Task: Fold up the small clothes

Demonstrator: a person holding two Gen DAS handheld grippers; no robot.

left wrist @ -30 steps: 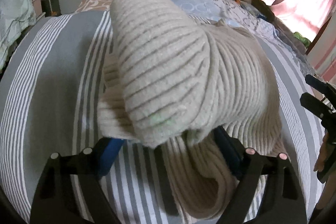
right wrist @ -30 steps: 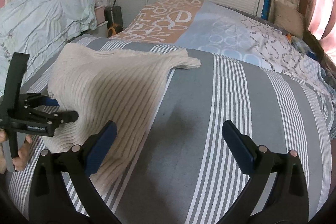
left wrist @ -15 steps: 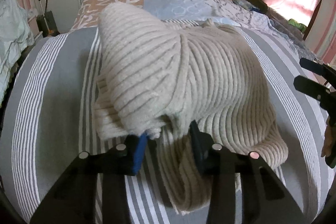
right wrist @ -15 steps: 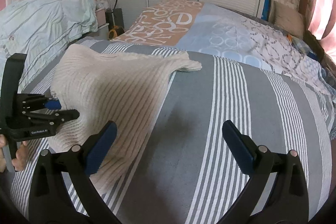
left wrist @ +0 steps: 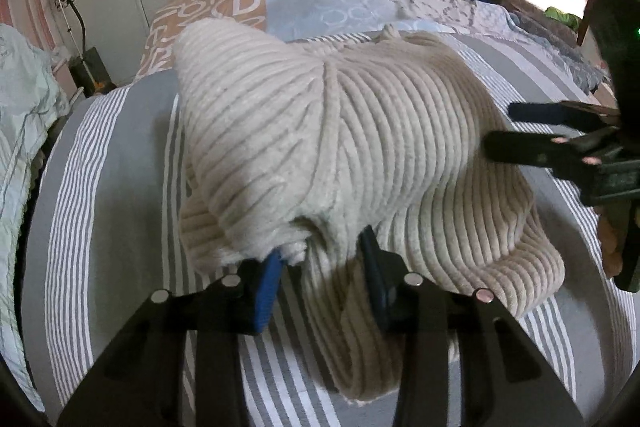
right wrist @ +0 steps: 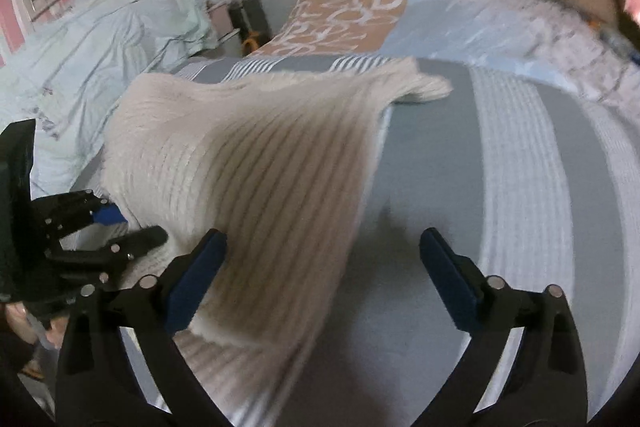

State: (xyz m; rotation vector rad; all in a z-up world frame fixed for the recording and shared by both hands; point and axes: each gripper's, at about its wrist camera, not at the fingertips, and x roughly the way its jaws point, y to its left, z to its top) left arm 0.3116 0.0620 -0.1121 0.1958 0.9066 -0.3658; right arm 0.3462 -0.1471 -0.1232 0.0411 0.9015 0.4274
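Folding was under way on the cream ribbed knit (left wrist: 360, 131), which lay bunched at the centre of the left wrist frame on the grey striped bedspread (left wrist: 116, 163). The left gripper (left wrist: 324, 267), at lower centre of that frame, was clenched on a gathered fold of the knit, its blue pads (left wrist: 269, 287) pressed in from either side and the fabric humped up over them. The right gripper (right wrist: 320, 275) sat at lower centre of its own frame, released, jaws wide, nothing between them; its left pad (right wrist: 196, 279) lay just over the knit's near edge, which was motion-blurred. In the left wrist view the same tool showed at the right edge, near the garment's side. Judgement: the fold would go best if the left tool carried its pinched edge low and straight across, while the right took the free edge at lower left of its frame before tension came on. Thick knit, likely to slump; a grip too shallow could let the layers slide apart. Far corner (right wrist: 428, 89), upper centre, rested on the bedspread.
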